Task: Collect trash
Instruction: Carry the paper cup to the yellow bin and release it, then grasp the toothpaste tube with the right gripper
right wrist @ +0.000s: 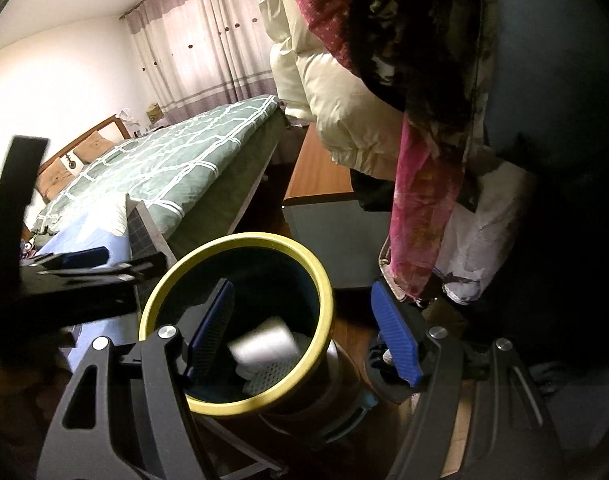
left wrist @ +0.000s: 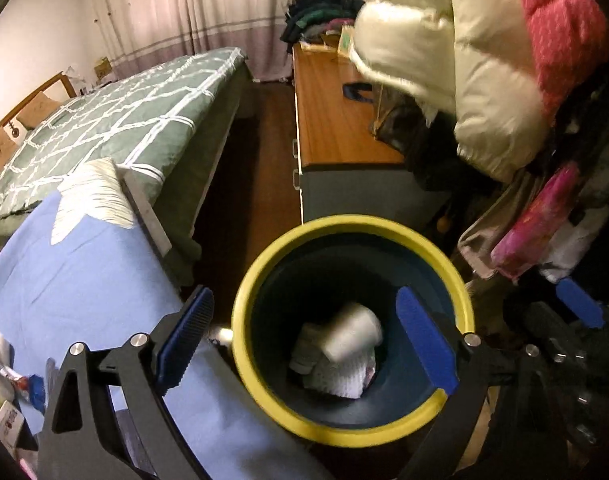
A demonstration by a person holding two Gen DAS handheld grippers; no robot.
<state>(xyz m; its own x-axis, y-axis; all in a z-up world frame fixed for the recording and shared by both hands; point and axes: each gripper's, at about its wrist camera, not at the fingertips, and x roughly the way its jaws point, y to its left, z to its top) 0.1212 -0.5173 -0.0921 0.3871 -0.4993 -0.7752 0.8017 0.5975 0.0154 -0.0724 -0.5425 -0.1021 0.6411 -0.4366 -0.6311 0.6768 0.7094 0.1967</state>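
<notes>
A dark bin with a yellow rim [left wrist: 260, 280] stands on the floor beside a blue-covered table. Inside it a blurred white paper cup [left wrist: 354, 334] is over crumpled white paper [left wrist: 336, 378]. My left gripper [left wrist: 304, 344] is open and empty, its blue pads spread above the bin mouth. In the right wrist view the bin rim [right wrist: 320, 280] and the cup [right wrist: 264, 344] show too. My right gripper [right wrist: 300, 336] is open and empty above the bin's right side. The left gripper's body [right wrist: 84, 272] appears at the left there.
A blue cloth table [left wrist: 84, 280] lies left of the bin with small items at its near-left corner. A green-quilted bed [left wrist: 116, 120] is behind it. A wooden dresser [left wrist: 332, 120] stands behind the bin. Hanging coats and clothes [left wrist: 484, 80] crowd the right.
</notes>
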